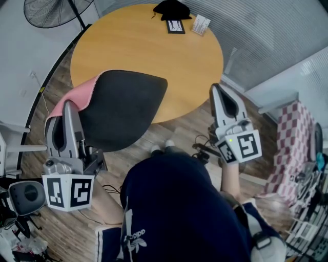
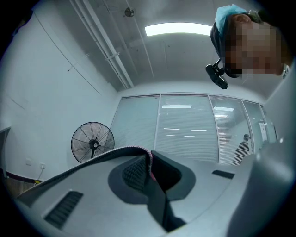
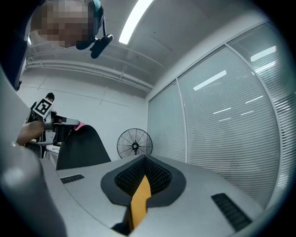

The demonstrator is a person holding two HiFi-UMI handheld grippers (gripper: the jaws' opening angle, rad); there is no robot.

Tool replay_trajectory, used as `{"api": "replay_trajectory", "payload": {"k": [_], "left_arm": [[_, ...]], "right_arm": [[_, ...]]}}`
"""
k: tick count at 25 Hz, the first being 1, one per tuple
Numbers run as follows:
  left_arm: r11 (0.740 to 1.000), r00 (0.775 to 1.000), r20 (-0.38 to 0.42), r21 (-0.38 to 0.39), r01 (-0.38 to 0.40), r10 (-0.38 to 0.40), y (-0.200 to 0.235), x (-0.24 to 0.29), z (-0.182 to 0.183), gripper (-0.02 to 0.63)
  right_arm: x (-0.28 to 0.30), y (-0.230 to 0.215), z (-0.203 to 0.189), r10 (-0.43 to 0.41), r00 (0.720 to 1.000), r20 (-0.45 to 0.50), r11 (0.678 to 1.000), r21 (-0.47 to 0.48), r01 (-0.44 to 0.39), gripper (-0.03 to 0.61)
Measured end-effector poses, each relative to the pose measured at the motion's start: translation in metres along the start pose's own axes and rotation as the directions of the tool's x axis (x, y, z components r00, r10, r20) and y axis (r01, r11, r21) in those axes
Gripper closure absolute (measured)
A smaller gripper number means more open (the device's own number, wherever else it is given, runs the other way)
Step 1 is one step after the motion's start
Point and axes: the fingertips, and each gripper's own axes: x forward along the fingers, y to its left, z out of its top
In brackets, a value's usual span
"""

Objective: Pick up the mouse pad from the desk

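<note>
The mouse pad (image 1: 120,107), black on the side that shows and pink along its edge, hangs in the air over the near rim of the round wooden desk (image 1: 148,56). My left gripper (image 1: 69,107) is shut on its left corner. In the left gripper view, the pad's thin pink-trimmed edge (image 2: 92,157) runs in between the jaws of the left gripper (image 2: 150,159). My right gripper (image 1: 215,88) hovers off the desk's right rim, shut and holding nothing. Its own view shows the right gripper (image 3: 143,159) with only a slit between the jaws, and the lifted pad (image 3: 78,148) to the left.
At the desk's far side lie a black item (image 1: 172,9), a small framed card (image 1: 176,25) and a little box (image 1: 201,24). A standing fan (image 1: 51,10) is at the back left. A checkered cloth (image 1: 292,138) hangs at the right. Wood floor lies below.
</note>
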Motion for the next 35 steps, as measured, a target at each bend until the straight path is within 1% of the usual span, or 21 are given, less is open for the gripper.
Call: {"api": "replay_trajectory", "payload": {"k": [6,22,35], "left_arm": [[1.000,1.000,-0.010,-0.004,0.018,-0.018,-0.002,0.006,-0.005,0.592],[1.000,1.000,-0.020,0.002,-0.018,0.018,0.002,0.010,-0.006,0.592],[1.000,1.000,-0.020,0.012,0.010,-0.010,-0.007,0.014,-0.006,0.592]], "right_arm": [[0.006,0.002,-0.002,0.004,1.000,-0.004,1.000,-0.002,-0.004,0.577],[0.009,-0.002,-0.006,0.013,1.000,-0.015,1.000,-0.002,-0.013,0.577],[0.012,-0.002,-0.009,0.024,1.000,-0.018,1.000,-0.007,-0.024,0.577]]}}
